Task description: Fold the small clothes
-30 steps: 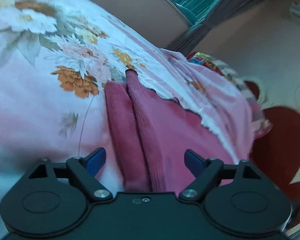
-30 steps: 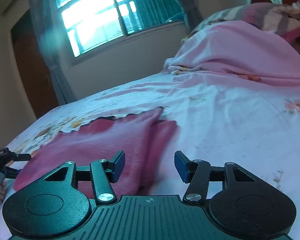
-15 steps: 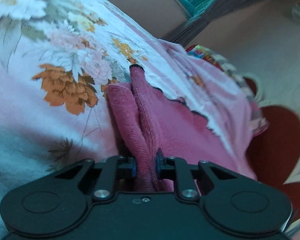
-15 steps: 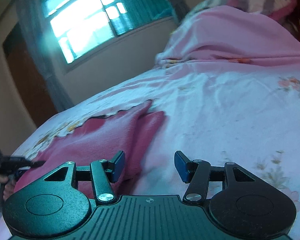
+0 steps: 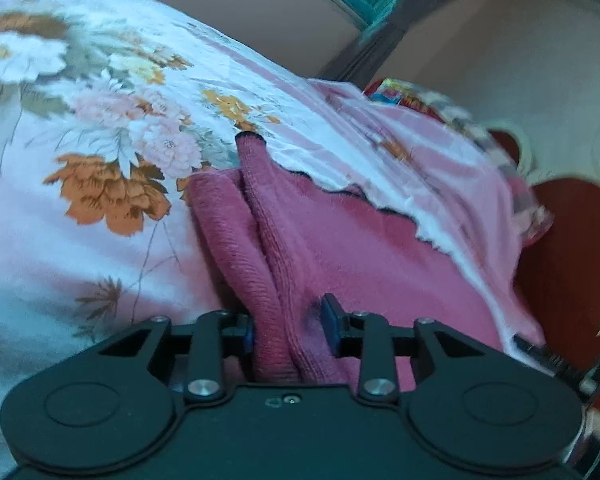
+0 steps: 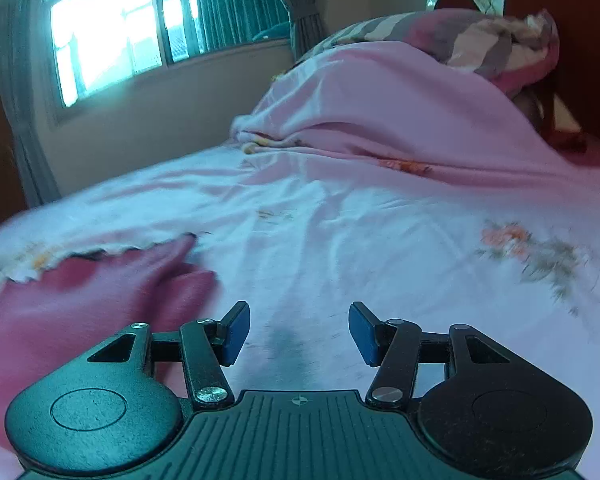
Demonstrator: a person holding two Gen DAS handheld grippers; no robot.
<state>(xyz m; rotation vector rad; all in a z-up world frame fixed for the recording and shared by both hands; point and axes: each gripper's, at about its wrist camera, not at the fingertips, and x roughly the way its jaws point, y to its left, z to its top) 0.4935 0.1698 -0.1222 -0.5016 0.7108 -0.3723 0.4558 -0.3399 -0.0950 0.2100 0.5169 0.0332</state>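
Two folds of the maroon cloth [image 5: 340, 248] bunch between the left gripper [image 5: 288, 330], its partly parted fingers straddling them on the floral bed [image 5: 80, 240]; the right gripper [image 6: 299, 332] hangs open, empty.

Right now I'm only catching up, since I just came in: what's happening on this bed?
A person with a handheld gripper in each hand is folding a small maroon cloth on the floral bedsheet. The left gripper has a bunched ridge of the cloth between its fingers, though the jaws look partly apart, so a firm grip is unclear. The right gripper is open over bare sheet beside the cloth, holding nothing. A pink blanket is heaped near the pillow.
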